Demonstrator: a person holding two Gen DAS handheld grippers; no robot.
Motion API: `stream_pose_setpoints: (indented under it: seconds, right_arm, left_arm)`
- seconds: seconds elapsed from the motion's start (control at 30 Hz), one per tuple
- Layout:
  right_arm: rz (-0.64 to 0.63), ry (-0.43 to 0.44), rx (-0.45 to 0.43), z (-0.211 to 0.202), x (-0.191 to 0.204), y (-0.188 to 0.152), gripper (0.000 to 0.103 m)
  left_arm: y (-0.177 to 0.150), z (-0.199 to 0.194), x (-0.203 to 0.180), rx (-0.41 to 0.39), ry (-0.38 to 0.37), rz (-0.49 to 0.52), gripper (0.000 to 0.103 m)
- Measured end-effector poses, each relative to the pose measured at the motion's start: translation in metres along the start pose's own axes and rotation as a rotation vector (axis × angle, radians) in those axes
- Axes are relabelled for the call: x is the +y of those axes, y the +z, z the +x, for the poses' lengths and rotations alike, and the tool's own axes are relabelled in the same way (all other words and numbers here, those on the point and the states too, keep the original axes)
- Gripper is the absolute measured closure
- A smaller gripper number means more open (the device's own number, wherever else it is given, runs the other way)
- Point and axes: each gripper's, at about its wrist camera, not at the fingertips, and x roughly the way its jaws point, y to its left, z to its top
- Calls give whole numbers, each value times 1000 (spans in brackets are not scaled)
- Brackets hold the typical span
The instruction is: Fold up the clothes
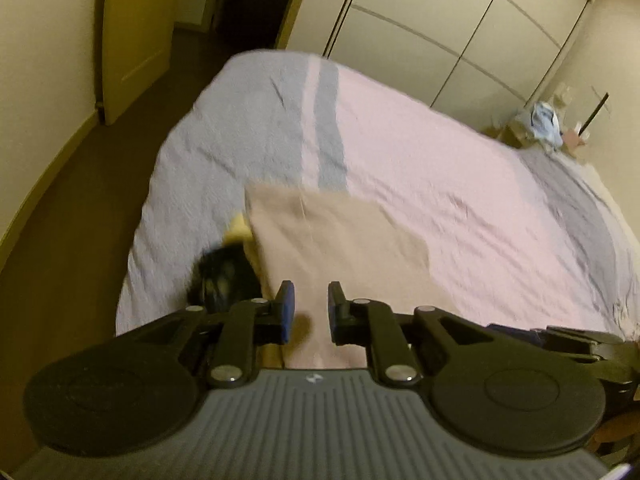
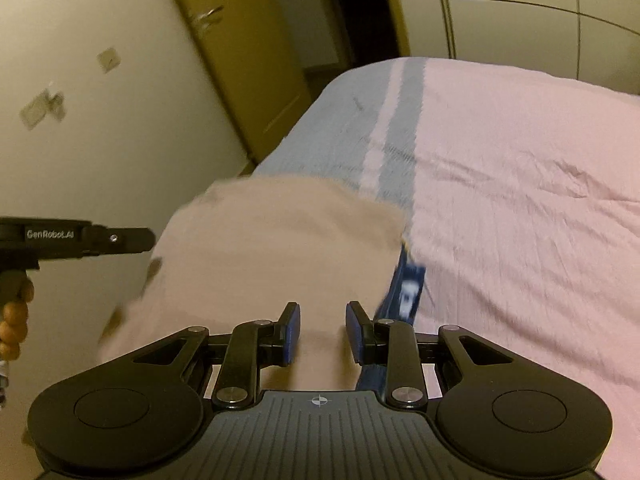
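Note:
A beige garment (image 1: 340,240) hangs blurred over the near part of the bed and runs down between the blue pads of my left gripper (image 1: 311,292), which is shut on it. In the right wrist view the same beige garment (image 2: 280,248) fills the gap between the pads of my right gripper (image 2: 324,312), also shut on it. A blue garment with white print (image 2: 408,288) lies under its right edge. The left gripper's body (image 2: 92,236) reaches in from the left beside the cloth, with a hand (image 2: 16,308) below it.
The bed (image 1: 440,168) has a pink cover with blue-grey bands. A black blurred thing (image 1: 224,276) and a yellow item (image 1: 240,232) lie left of the beige cloth. White wardrobe doors (image 1: 460,32) stand behind, a door (image 2: 240,60) and dark floor (image 1: 80,208) to the left, and clutter (image 1: 544,120) at far right.

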Motion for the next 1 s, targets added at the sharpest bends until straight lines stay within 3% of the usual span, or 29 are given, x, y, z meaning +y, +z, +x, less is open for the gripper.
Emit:
stream_pose_setpoints:
  seconds: [0.1, 0.2, 0.3, 0.4, 0.67, 0.83, 1.0]
  right_arm:
    - [-17, -13, 41, -1, 7, -17, 74]
    - [-58, -41, 88, 10, 14, -28, 74]
    - [-76, -66, 81, 2, 22, -26, 74]
    - [-73, -65, 71, -12, 26, -23, 74]
    - [-28, -67, 182, -33, 37, -34, 74]
    - [-46, -81, 173, -58, 44, -40, 72]
    - [-64, -96, 127, -88, 51, -46, 63]
  left_arm:
    - [-19, 6, 2, 47, 50, -58, 91]
    - [-28, 10, -1, 60, 83, -53, 89]
    - [-25, 0, -11, 57, 109, -43, 86]
    - [-26, -18, -23, 56, 140, -31, 76]
    - [-49, -51, -59, 99, 262, -11, 67]
    - [-68, -72, -84, 95, 322, 31, 66]
    - [-77, -97, -102, 51, 346, 40, 59]
